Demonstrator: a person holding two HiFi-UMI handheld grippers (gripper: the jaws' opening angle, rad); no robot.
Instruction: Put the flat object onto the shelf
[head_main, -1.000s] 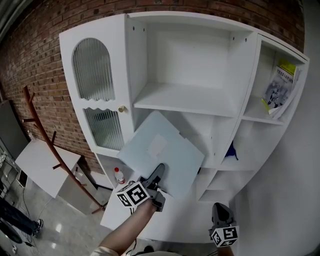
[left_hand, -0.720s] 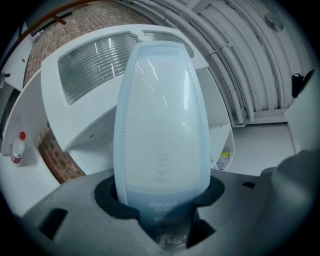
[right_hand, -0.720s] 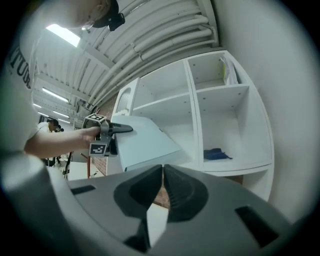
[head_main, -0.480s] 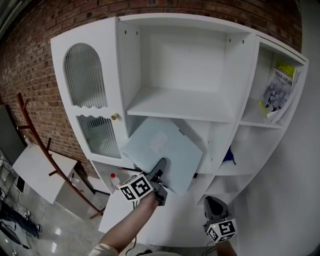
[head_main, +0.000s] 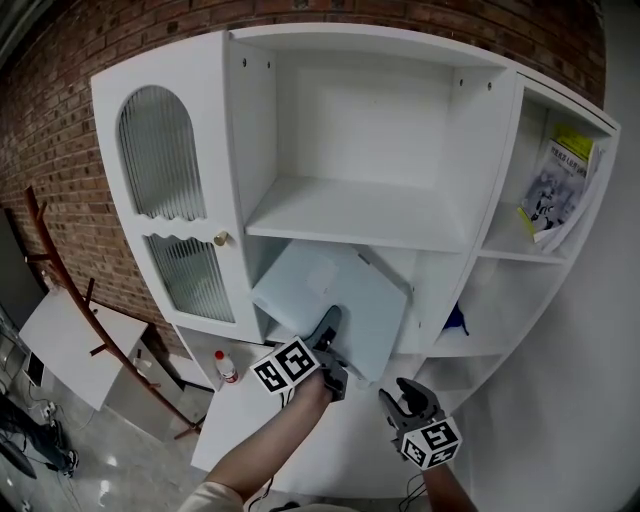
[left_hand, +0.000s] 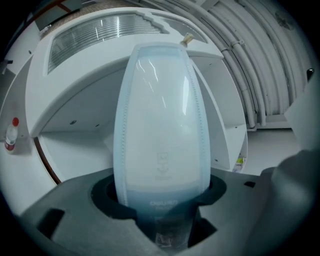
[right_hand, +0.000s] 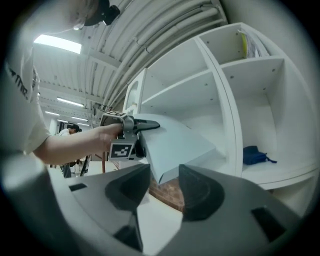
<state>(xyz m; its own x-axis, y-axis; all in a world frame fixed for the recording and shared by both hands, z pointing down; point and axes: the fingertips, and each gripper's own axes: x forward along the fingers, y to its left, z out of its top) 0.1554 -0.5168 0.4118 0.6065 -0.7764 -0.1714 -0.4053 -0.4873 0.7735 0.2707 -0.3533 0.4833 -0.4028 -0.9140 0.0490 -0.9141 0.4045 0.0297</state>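
Note:
The flat object (head_main: 330, 295), a pale blue thin case, tilts with its far edge inside the lower middle compartment under the white shelf board (head_main: 360, 212). My left gripper (head_main: 327, 328) is shut on its near edge. Those jaws have just been opening slightly, with the case (left_hand: 160, 120) still between them. Lower right, my right gripper (head_main: 408, 397) has just been opening and stands open with nothing between its fingers. In the right gripper view, that gripper (right_hand: 165, 192) looks toward the case (right_hand: 175, 142) and the left gripper (right_hand: 142, 125).
The white cabinet has a ribbed glass door (head_main: 160, 150) at left. A yellow-topped book (head_main: 555, 180) leans in the upper right cubby, and a blue item (head_main: 455, 320) lies in the cubby below. A red-capped bottle (head_main: 227, 368) stands on the low ledge. A wooden rack (head_main: 60, 270) stands by the brick wall.
The left gripper has carried the flat object forward, its far edge now under the middle shelf board. The right gripper has come up and left, and its jaws have opened.

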